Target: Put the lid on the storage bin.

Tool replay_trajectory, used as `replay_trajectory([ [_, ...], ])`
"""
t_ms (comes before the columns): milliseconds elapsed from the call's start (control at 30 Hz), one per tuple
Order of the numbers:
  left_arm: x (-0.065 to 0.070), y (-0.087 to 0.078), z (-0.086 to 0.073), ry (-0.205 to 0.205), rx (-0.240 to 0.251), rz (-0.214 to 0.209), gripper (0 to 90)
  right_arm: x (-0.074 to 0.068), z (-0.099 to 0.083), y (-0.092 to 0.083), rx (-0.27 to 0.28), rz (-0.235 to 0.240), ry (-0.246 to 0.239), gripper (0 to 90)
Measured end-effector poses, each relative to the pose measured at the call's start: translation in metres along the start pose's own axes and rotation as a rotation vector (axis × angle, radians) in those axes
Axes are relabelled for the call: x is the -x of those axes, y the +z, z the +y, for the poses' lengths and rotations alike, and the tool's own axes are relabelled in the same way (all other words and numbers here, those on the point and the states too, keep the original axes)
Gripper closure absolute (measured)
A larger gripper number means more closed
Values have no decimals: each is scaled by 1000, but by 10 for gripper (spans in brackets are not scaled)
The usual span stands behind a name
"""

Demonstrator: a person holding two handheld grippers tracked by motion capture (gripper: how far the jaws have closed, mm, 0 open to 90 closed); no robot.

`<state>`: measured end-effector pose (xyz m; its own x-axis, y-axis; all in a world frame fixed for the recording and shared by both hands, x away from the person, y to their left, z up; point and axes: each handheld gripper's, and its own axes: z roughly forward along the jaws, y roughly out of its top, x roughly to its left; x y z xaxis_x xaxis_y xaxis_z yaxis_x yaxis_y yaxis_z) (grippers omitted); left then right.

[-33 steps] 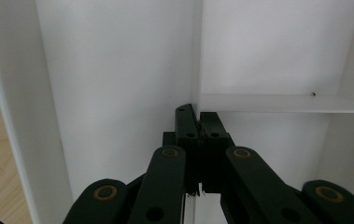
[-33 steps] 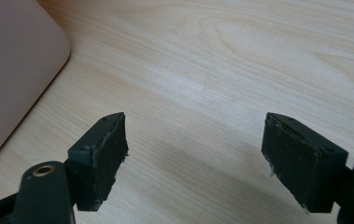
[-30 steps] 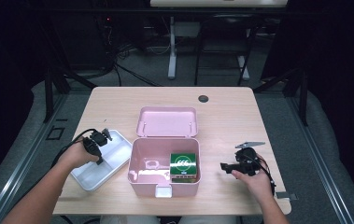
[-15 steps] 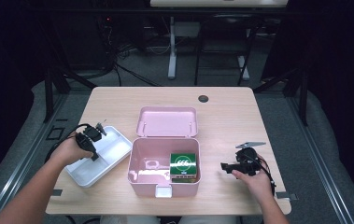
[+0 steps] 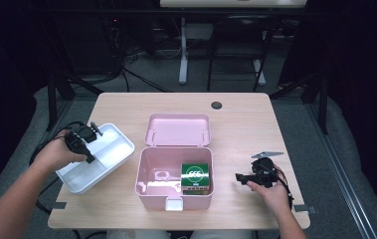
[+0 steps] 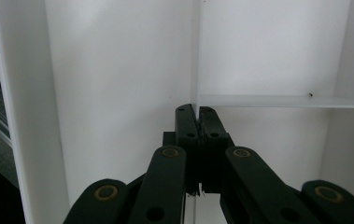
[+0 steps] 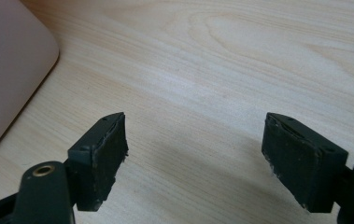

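Gripping the white plastic divided tray's (image 5: 107, 154) inner partition, left gripper (image 6: 197, 122) jaws closed; right gripper (image 7: 195, 154) jaws wide, empty, over bare wooden counter (image 7: 240, 60).

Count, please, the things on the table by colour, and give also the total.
White: 1, the divided tray, its divider clamped in the shut left gripper
Pink: 2, the open box and its lid
Green: 1, the small carton inside the open box
Total: 4
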<state>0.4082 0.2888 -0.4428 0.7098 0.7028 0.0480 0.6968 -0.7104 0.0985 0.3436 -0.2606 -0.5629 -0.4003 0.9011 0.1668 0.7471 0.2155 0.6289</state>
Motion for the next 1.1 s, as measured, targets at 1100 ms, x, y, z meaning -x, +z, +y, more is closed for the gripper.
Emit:
replay_trajectory([
  [1100, 58, -90, 34, 274, 20, 75, 891, 0, 0, 2, -10, 7, 6, 218],
])
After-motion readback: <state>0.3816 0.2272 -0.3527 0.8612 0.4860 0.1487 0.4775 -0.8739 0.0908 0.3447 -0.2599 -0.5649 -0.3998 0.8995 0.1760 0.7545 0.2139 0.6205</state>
